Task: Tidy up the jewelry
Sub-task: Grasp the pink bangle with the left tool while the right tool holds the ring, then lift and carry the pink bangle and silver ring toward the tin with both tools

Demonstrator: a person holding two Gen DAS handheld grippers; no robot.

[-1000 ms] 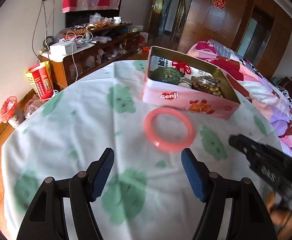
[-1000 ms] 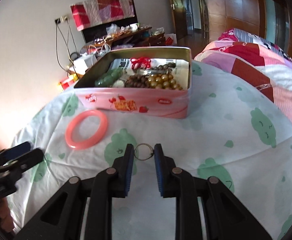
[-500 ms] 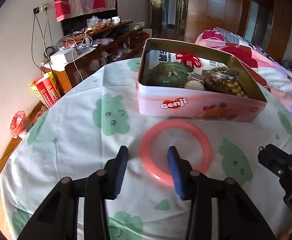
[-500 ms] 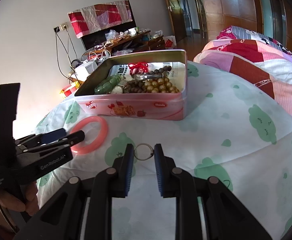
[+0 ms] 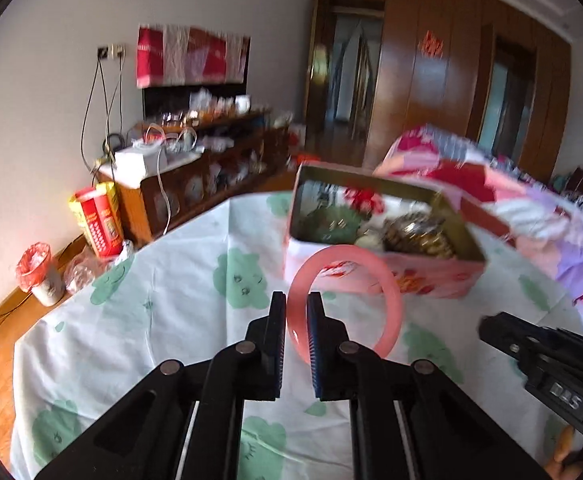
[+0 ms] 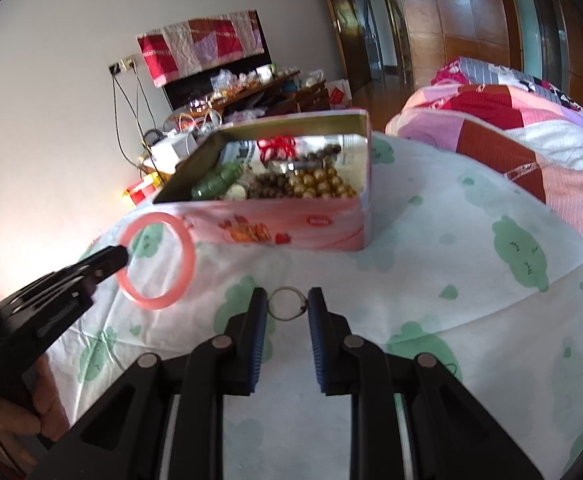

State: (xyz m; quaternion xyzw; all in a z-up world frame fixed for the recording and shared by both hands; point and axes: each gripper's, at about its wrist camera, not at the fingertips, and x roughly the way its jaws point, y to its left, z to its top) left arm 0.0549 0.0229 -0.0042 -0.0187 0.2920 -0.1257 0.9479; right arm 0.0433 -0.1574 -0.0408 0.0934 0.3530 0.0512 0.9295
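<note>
A: What is the left tool [image 5: 296, 322] doing?

B: Its jaws have just been closing, and they now pinch the near rim of the pink bangle [image 5: 345, 300]. The bangle stands tilted up off the surface [image 5: 179, 304], its far edge rising in front of the pink tin [image 5: 431, 276] just beyond the tool's tips.

A: Does the other camera agree?

B: Yes. In the right wrist view the left tool [image 6: 125, 256] comes in from the left with the pink bangle [image 6: 156, 261] clamped at its tip. The ring hangs clear of the green-patterned cloth, near the tin's front corner.

A: And the right tool [image 6: 287, 308]?

B: Narrow. Its blue pads [image 6: 260, 320] close on a small metal ring [image 6: 287, 304], which sits between the fingertips just above the surface [image 6: 431, 264].

A: Where is the tin relative to it?

B: The pink tin [image 6: 291, 228] stands straight ahead of the right tool, a little way beyond the small ring, lid off. Inside lie gold beads [image 6: 321, 187], darker brown beads, a green bracelet [image 6: 217, 182] and a red cord [image 6: 277, 146].

A: Anything of the person?

B: A hand [image 6: 23, 408] grips the left tool's handle at the lower left of the right wrist view.
</note>
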